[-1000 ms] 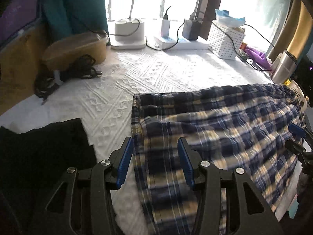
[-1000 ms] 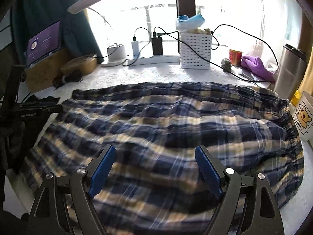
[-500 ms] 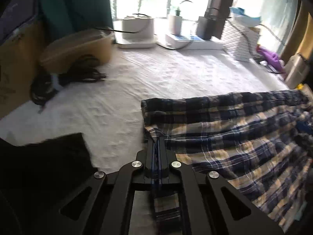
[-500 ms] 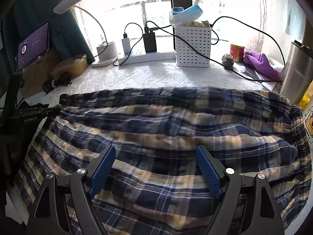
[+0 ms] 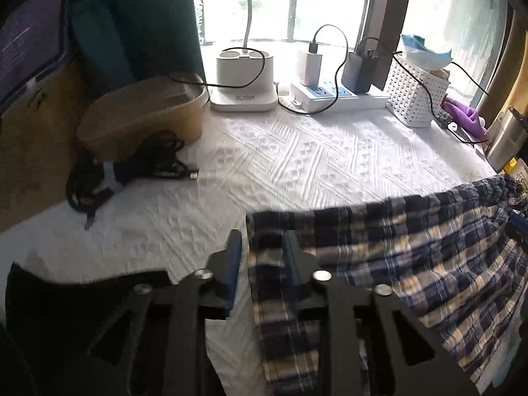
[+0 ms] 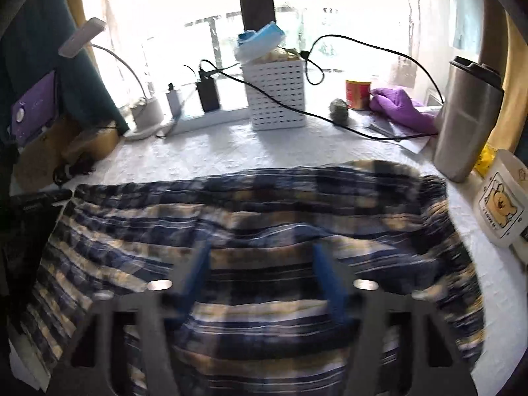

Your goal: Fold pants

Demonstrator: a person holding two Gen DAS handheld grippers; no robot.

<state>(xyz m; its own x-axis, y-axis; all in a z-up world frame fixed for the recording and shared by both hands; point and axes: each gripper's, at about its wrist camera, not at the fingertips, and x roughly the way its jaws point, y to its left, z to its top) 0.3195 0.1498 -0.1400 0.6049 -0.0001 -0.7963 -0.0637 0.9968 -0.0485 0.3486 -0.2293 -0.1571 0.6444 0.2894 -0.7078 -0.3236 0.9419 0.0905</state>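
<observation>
The plaid pants [image 6: 264,217] are spread across the near half of the white quilted cover [image 5: 297,165], reaching toward its right edge. The left gripper [image 5: 260,250] is seen at the pants' left end: its jaws have just been opening and stand narrowly apart, with the fabric edge lying between the 2 blue pads; no pressing on the cloth can be made out. The right gripper [image 6: 260,264] is set over the middle of the pants; its jaws have just been closing and stand about half apart, with cloth beneath and between them, though blur hides any contact. A black garment [image 5: 82,297] lies at the near left edge, apart from the pants. Beyond, black cables [image 5: 132,171] and a tan box [image 5: 142,122] sit at the left edge. Along the far edge stand a lamp base [image 5: 244,82], a power strip [image 5: 330,95] and a white basket [image 6: 277,95]. At the right edge, a steel tumbler [image 6: 465,118] and a bear mug [image 6: 501,198] stand just beside the pants.
</observation>
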